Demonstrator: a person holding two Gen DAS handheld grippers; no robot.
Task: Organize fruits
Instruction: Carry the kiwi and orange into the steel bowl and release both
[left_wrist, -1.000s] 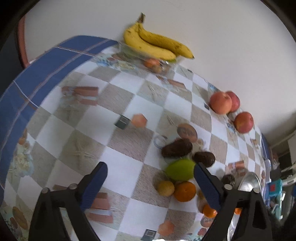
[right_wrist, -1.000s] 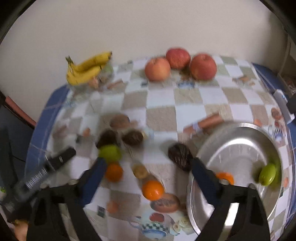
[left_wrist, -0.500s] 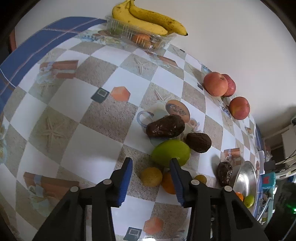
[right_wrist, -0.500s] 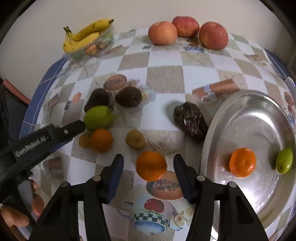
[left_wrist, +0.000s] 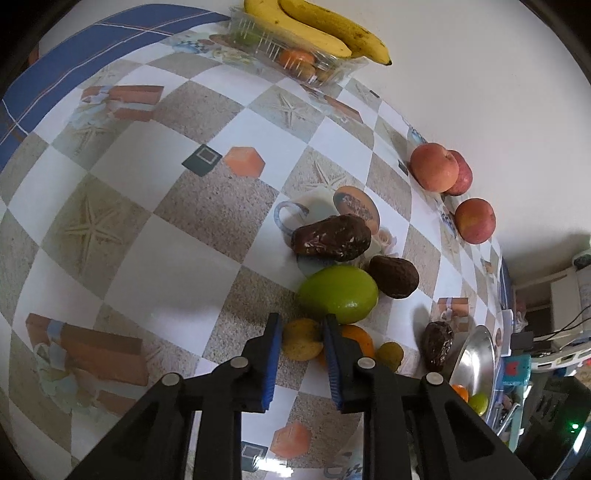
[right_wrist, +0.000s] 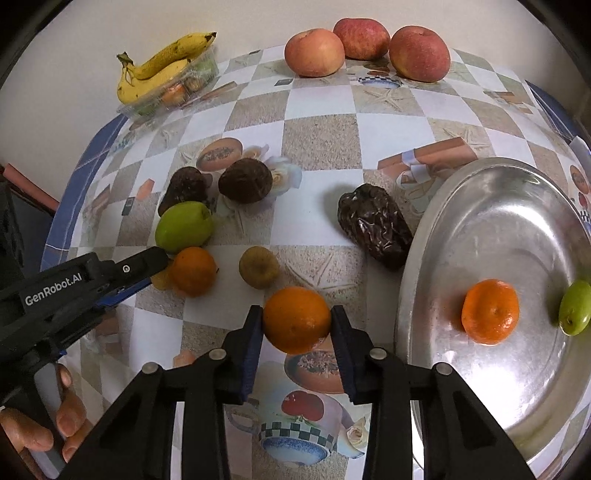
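Note:
My right gripper (right_wrist: 296, 325) is shut on an orange (right_wrist: 296, 319) just left of the steel plate (right_wrist: 480, 206), which holds a mandarin (right_wrist: 490, 311) and a small green fruit (right_wrist: 574, 307). My left gripper (left_wrist: 301, 338) is shut on a small yellow fruit (left_wrist: 301, 339) on the tablecloth; it also shows at the left of the right wrist view (right_wrist: 122, 275). Beside it lie a green mango (left_wrist: 338, 293), another orange (right_wrist: 192, 270) and a brownish round fruit (right_wrist: 258, 266).
Dark wrinkled fruits lie on the cloth (right_wrist: 244, 180) (right_wrist: 183, 188) (right_wrist: 375, 225). Three apples (right_wrist: 369, 51) sit by the far wall. Bananas (right_wrist: 159, 72) rest on a clear plastic box (right_wrist: 173, 88) at the far left. The table's blue edge (right_wrist: 66, 206) is at left.
Both grippers have moved forward and down and closed: the left around the small yellow fruit, the right around the orange. Both stood wide open a second ago.

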